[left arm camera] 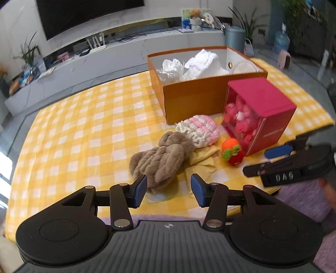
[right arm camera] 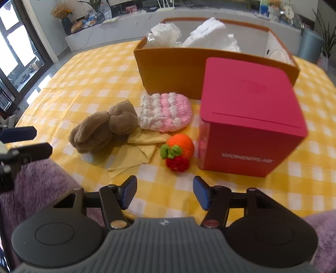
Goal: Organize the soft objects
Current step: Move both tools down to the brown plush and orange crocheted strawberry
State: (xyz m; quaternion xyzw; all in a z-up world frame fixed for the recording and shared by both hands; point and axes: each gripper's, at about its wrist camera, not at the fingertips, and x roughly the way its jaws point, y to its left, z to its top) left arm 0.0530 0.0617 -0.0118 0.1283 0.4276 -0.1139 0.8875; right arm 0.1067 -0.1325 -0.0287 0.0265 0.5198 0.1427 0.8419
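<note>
Both grippers are hovering released and empty at the table's near edge — the left gripper (left arm camera: pixel 168 190) is sitting nearer the brown plush (left arm camera: pixel 160 159), lying just ahead of its jaws, long axis slanting away rightward toward the orange box (left arm camera: pixel 189 98).

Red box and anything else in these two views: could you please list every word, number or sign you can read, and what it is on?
"WONDERLAB": white letters on the red box, blurred, so this is my best reading.
The same print on the red box in the left wrist view: too blurred to read.
Pale marks on the right hand-held gripper: unreadable.
Papers on the far counter: too small.
</note>
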